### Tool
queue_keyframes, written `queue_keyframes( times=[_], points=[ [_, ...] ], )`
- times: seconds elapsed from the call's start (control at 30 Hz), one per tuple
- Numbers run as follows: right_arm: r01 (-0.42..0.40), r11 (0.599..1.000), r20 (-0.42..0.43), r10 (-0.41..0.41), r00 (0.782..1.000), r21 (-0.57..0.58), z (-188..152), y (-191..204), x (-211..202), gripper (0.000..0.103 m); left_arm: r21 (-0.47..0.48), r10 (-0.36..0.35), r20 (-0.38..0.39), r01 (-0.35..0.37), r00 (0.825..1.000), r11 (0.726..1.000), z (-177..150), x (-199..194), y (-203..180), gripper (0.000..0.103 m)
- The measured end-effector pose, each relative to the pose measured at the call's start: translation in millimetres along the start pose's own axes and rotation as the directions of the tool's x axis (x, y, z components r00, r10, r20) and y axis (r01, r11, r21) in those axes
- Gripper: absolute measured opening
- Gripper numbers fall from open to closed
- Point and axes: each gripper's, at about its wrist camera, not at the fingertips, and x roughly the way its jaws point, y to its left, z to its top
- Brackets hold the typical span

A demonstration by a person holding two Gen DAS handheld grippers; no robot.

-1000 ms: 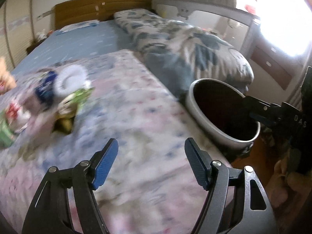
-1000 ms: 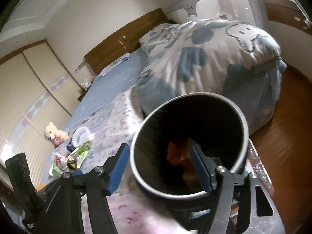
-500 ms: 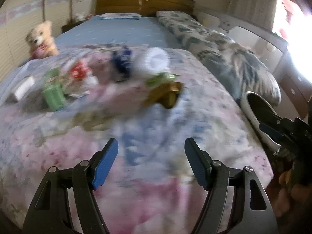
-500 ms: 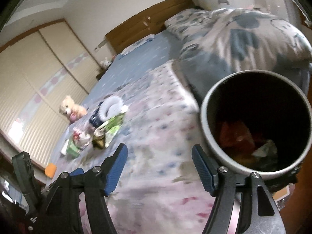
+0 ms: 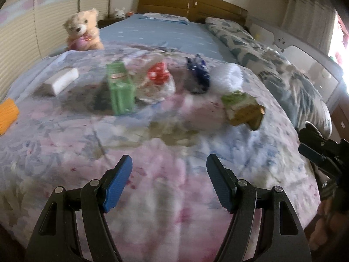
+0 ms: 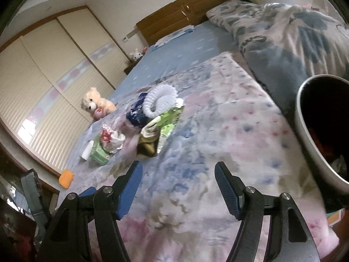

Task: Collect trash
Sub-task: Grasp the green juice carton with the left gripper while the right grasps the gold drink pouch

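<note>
Several pieces of trash lie on the floral bedspread (image 5: 174, 187): a green carton (image 5: 120, 88), a red-and-clear wrapper (image 5: 158, 79), a dark blue wrapper (image 5: 198, 76), a white ruffled item (image 5: 230, 76) and a green-and-gold packet (image 5: 242, 108). The right wrist view shows them too, with the packet (image 6: 159, 128) nearest. My left gripper (image 5: 169, 182) is open and empty above the bedspread, short of the trash. My right gripper (image 6: 177, 187) is open and empty; the grey trash bin (image 6: 309, 131), with trash inside, is at its right.
A teddy bear (image 5: 82, 30) sits at the bed's far left. A white block (image 5: 60, 81) and an orange item (image 5: 7, 114) lie on the left. A rolled quilt (image 5: 279, 72) lies along the right side. The wooden headboard (image 5: 192, 2) is behind.
Both grippers have swung left, away from the bin and toward the trash pile. The bin has slid to the right edge of the right wrist view and out of the left one.
</note>
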Motion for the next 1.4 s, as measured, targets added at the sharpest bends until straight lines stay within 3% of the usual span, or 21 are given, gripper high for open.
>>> queue_keyframes(
  times=[0.67, 0.9, 0.97, 1.03, 1.1, 1.17, 1.27, 1.4],
  points=[
    [-0.04, 0.998, -0.051, 0.043, 0.998, 0.051, 18, 23, 53, 0.071, -0.069, 0.114, 0.008, -0.114, 0.993, 0.991, 44, 36, 46, 0.072],
    [-0.04, 0.993, -0.077, 0.049, 0.996, 0.108, 31, 26, 83, 0.071, -0.102, 0.114, -0.005, -0.114, 0.993, 0.988, 61, 57, 57, 0.072],
    [-0.033, 0.99, -0.092, 0.046, 0.995, 0.134, 33, 24, 92, 0.071, -0.096, 0.114, -0.004, -0.114, 0.993, 0.989, 63, 61, 57, 0.066],
    [-0.031, 0.987, -0.104, 0.047, 0.993, 0.158, 34, 21, 102, 0.071, -0.087, 0.107, -0.016, -0.107, 0.994, 0.99, 63, 66, 56, 0.035],
    [-0.027, 0.986, -0.106, 0.044, 0.993, 0.165, 34, 18, 107, 0.071, -0.082, 0.098, -0.022, -0.1, 0.995, 0.992, 62, 68, 56, 0.033],
    [-0.019, 0.989, -0.09, 0.032, 0.995, 0.144, 34, 19, 108, 0.067, -0.074, 0.105, -0.016, -0.106, 0.994, 0.992, 59, 64, 54, 0.033],
    [-0.004, 0.994, -0.104, 0.015, 0.994, 0.11, 33, 21, 109, 0.032, -0.086, 0.092, -0.009, -0.092, 0.996, 0.992, 49, 54, 53, 0.033],
    [-0.01, 0.997, -0.1, 0.018, 0.995, 0.08, 27, 19, 100, 0.031, -0.077, 0.074, -0.005, -0.074, 0.997, 0.994, 34, 39, 46, 0.032]
  ],
)
